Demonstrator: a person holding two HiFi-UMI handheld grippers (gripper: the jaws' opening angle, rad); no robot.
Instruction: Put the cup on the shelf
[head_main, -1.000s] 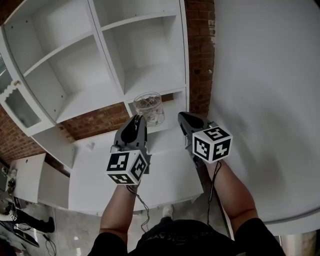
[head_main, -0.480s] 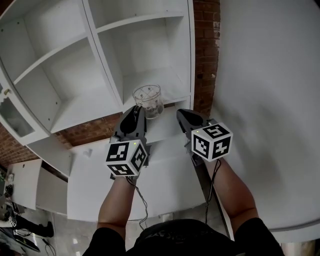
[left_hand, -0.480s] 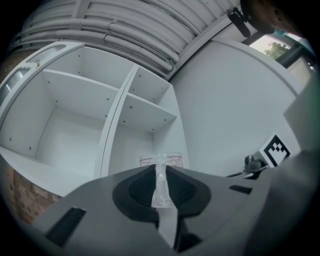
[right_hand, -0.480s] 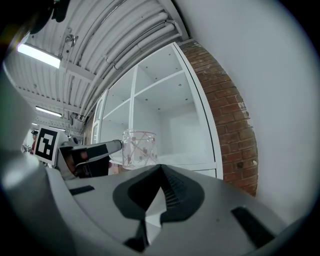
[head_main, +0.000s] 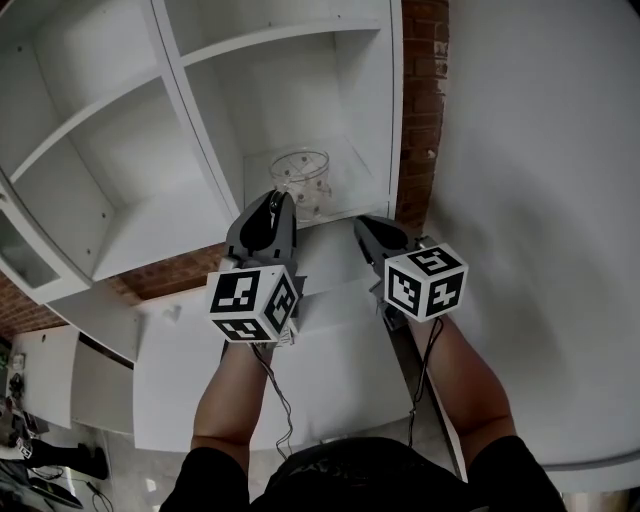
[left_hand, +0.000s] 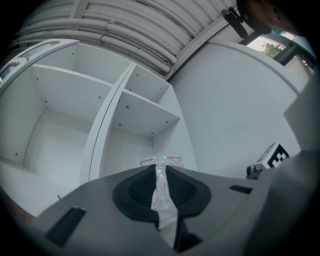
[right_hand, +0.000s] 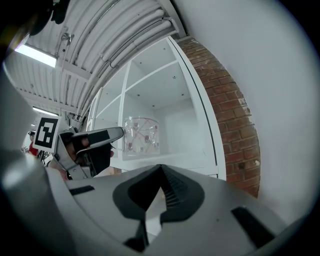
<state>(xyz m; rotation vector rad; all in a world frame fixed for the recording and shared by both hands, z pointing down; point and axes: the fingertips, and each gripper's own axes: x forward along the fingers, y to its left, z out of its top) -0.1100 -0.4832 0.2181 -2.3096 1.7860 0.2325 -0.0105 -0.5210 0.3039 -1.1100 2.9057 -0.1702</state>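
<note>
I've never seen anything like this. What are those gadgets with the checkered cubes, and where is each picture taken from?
A person, not a robot, holds a tool in each hand. One picture comes from a camera on the person's head, looking down; the other two cameras ride on the tools. The left claw pinches the wall of a clear patterned glass cup at a compartment of the white shelf unit. The right claw is empty. Each tool's black-and-white marker cube is part of it.

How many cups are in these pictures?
1: a clear cup, pinched at its rim by the left gripper, at the lower right compartment of the shelf. No others show.
</note>
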